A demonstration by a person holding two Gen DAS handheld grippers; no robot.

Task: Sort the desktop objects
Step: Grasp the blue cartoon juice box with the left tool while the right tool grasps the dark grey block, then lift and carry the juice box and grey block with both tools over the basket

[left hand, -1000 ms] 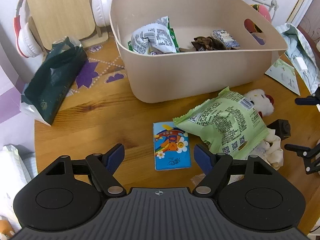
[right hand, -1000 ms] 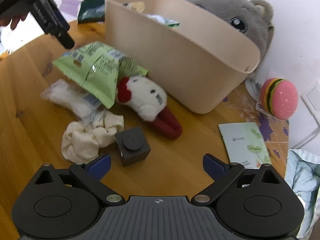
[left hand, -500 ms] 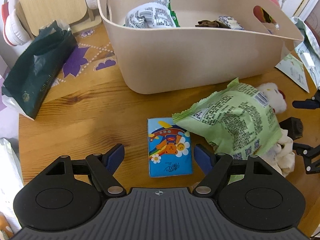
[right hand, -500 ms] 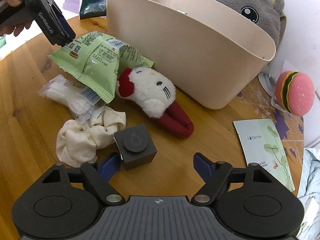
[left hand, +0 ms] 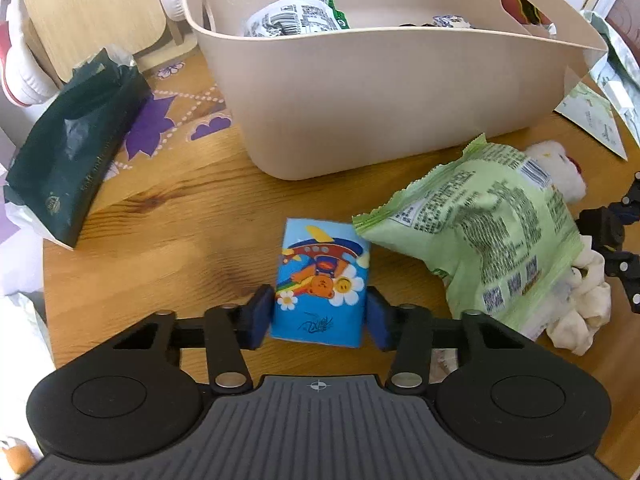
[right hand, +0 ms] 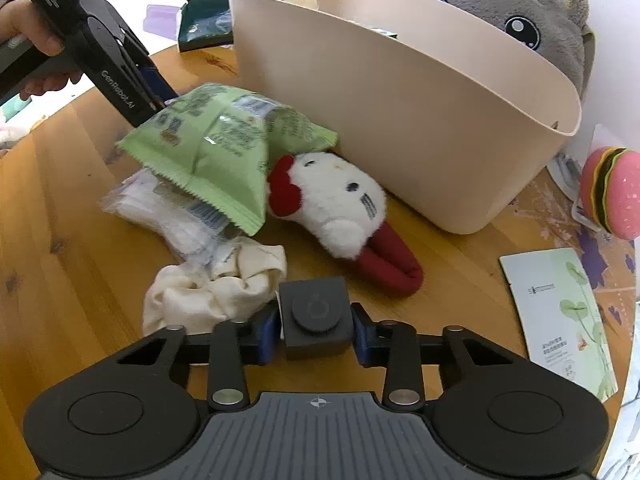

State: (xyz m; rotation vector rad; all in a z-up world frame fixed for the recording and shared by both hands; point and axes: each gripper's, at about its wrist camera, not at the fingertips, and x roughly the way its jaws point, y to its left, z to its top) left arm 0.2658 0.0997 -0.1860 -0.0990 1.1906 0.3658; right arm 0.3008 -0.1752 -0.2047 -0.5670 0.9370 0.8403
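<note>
My left gripper (left hand: 318, 314) is shut on a blue cartoon tissue pack (left hand: 320, 280) that lies on the wooden table (left hand: 168, 240). My right gripper (right hand: 314, 334) is shut on a dark grey cube with a round button (right hand: 314, 320), also on the table. A green snack bag (left hand: 480, 232) lies right of the tissue pack and shows in the right wrist view (right hand: 224, 148). A white plush cat with red legs (right hand: 340, 208) and a cream cloth scrunchie (right hand: 216, 284) lie near the cube. The beige bin (left hand: 380, 80) stands behind, holding several packets.
A dark green bag (left hand: 72, 152) lies at the left, headphones and a wooden stand (left hand: 92, 12) behind it. A grey plush bear (right hand: 520, 20) sits behind the bin (right hand: 420, 120). A burger toy (right hand: 612, 196) and a green sachet (right hand: 560, 312) lie at the right.
Both grippers moved forward and down and closed: the left onto the blue tissue pack, the right onto the grey cube.
</note>
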